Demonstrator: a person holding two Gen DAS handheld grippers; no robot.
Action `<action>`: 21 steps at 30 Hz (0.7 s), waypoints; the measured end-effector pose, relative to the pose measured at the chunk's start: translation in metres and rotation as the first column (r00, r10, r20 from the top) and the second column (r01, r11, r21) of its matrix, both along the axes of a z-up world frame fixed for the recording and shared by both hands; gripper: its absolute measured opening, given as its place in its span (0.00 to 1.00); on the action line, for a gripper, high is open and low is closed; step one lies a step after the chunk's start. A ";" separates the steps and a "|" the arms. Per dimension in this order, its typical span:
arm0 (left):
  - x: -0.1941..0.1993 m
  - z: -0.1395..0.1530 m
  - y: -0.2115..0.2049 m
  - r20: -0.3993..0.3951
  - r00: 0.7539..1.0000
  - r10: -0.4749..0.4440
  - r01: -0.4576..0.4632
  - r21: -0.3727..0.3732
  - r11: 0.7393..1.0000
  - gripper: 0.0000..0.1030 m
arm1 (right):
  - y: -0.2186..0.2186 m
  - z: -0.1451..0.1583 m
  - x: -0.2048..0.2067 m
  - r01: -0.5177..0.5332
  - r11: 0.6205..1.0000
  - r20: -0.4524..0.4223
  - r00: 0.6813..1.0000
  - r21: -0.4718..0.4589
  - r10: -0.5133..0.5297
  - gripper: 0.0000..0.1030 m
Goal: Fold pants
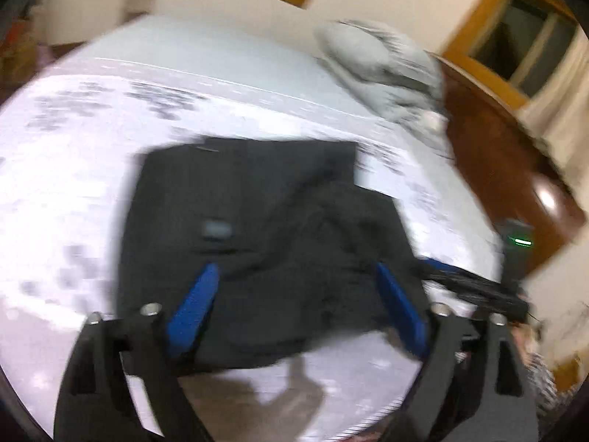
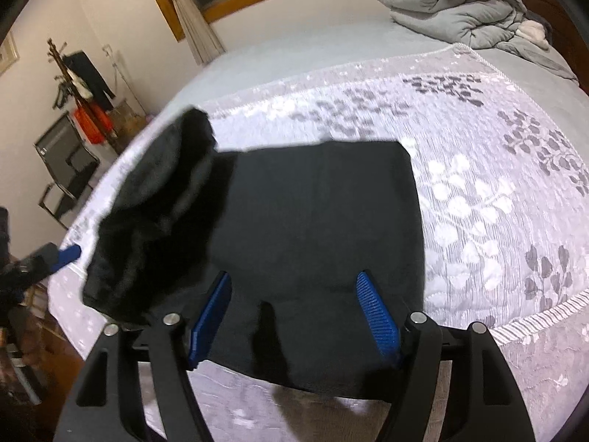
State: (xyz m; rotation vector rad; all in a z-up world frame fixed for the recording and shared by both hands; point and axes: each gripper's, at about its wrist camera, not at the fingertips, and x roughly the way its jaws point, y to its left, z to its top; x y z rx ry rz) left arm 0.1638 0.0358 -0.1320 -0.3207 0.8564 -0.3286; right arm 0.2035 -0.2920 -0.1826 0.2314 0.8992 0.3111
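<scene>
Black pants lie folded on the patterned bedspread. A loose bunched part rises at their left side. In the left wrist view the pants are blurred and lie just ahead of the fingers. My left gripper is open and empty above the pants' near edge. My right gripper is open and empty above the pants' near edge. The left gripper also shows at the left edge of the right wrist view. The right gripper shows at the right in the left wrist view.
The grey-white floral bedspread covers the bed. A crumpled grey duvet lies at the head. A dark wooden headboard stands beside it. A chair and a coat rack stand by the far wall.
</scene>
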 end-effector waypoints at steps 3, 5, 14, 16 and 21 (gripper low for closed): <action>0.007 -0.013 0.026 -0.040 0.993 0.113 -0.107 0.127 0.986 0.88 | 0.005 0.016 0.004 -0.034 0.997 0.018 0.999 0.068 0.033 0.82; 0.011 -0.024 0.034 -0.057 0.989 0.138 -0.127 0.168 0.978 0.88 | 0.009 0.022 0.011 -0.051 0.991 0.011 0.999 0.125 0.050 0.87; 0.018 -0.063 0.032 -0.107 0.986 0.126 -0.103 0.194 0.975 0.90 | 0.048 0.015 0.055 -0.069 0.940 -0.106 0.988 0.333 0.110 0.89; 0.020 -0.065 0.035 -0.112 0.986 0.123 -0.102 0.179 0.979 0.91 | 0.056 0.011 0.063 -0.065 0.951 -0.133 0.985 0.302 0.109 0.89; 0.013 -0.063 0.046 -0.113 0.987 0.115 -0.098 0.148 0.984 0.91 | 0.062 -0.007 0.068 -0.033 0.955 -0.196 0.976 0.294 0.094 0.89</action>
